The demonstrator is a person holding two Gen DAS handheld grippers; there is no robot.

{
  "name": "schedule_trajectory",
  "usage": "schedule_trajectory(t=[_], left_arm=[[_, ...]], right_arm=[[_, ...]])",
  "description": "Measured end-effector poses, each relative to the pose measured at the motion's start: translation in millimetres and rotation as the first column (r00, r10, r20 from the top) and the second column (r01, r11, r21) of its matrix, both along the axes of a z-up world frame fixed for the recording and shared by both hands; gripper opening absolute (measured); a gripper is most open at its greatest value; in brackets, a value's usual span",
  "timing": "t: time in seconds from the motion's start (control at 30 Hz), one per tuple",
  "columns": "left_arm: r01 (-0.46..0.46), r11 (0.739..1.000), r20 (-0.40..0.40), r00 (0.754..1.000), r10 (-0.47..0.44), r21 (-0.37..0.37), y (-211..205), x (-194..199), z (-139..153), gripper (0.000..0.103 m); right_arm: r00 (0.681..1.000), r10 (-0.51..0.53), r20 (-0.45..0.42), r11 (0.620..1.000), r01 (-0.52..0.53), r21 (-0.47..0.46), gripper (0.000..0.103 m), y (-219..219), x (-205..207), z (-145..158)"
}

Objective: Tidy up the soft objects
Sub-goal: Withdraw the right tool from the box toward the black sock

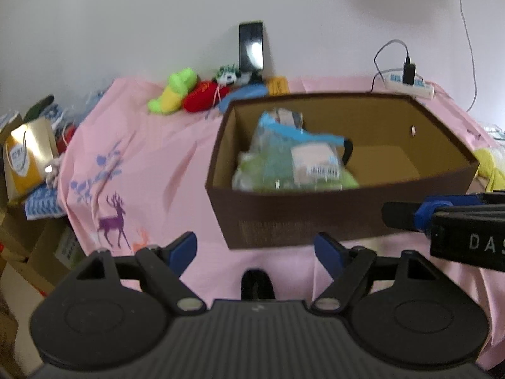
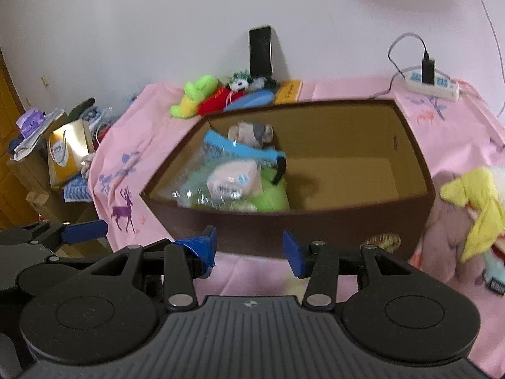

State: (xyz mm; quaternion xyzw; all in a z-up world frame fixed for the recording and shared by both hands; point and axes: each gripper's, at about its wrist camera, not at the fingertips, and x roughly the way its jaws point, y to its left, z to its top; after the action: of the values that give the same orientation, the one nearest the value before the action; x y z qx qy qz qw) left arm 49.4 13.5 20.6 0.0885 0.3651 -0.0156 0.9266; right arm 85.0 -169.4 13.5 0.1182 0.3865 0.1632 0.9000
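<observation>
Both our grippers, left [image 1: 254, 248] and right [image 2: 249, 249], hover spread and empty just before the brown box [image 2: 315, 237]. Plush toys [image 2: 205, 94] lie behind it. Reaching over, we risk snagging its rim and dragging it.

Home room, pink printed bedsheet [image 1: 132, 158], plush toys [image 1: 176, 91], power strip [image 2: 432, 85], cluttered cartons [image 2: 41, 170]
</observation>
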Motion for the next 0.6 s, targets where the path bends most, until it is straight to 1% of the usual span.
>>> schedule_trajectory(t=[0.1, 0.23, 0.43, 0.6], left_arm=[[-0.013, 1.000, -0.027, 1.000, 0.013, -0.006, 2, -2, -9, 0.081], [-0.032, 0.999, -0.055, 0.998, 0.031, -0.017, 6, -4, -19, 0.081], [-0.040, 0.998, -0.079, 0.996, 0.037, -0.038, 19, -14, -38, 0.082], [-0.034, 0.993, -0.113, 0.993, 0.021, -0.116, 40, -25, -57, 0.083]], right_arm=[[0.999, 0.009, -0.040, 1.000, -0.009, 0.009, 0.031, 1, -4, -10], [0.997, 0.027, -0.070, 1.000, -0.027, 0.007, 0.031, 5, -8, -21], [0.989, 0.067, -0.131, 0.997, -0.063, 0.033, 0.031, 12, -11, -38], [0.984, 0.088, -0.157, 0.995, -0.080, 0.057, 0.031, 15, -11, -45]])
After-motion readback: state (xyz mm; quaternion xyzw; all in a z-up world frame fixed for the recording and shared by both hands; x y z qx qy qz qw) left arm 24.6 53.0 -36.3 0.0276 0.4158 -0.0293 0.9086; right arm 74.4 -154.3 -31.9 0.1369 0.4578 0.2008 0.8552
